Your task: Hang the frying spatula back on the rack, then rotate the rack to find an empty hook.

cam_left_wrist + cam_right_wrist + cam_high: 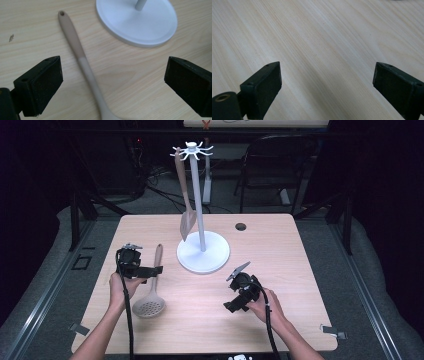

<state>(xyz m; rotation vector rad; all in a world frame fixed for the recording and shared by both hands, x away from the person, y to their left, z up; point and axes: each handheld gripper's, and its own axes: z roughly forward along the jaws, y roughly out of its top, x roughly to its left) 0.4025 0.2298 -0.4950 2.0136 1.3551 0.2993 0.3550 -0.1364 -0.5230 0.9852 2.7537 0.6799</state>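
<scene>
My left gripper (150,271) and my right gripper (234,306) are both black, with matte black pads, and a black cable trails from each. The slotted spoon (150,292) under my left one is two-toned, a darker taupe on the upper handle and a paler beige-grey lower down and on its perforated bowl, while the spatula (186,202) hanging on the rack is a similar brownish taupe. The rack (201,251) is plain white, and the table (280,270) is pale wood with fine streaky grain.
</scene>
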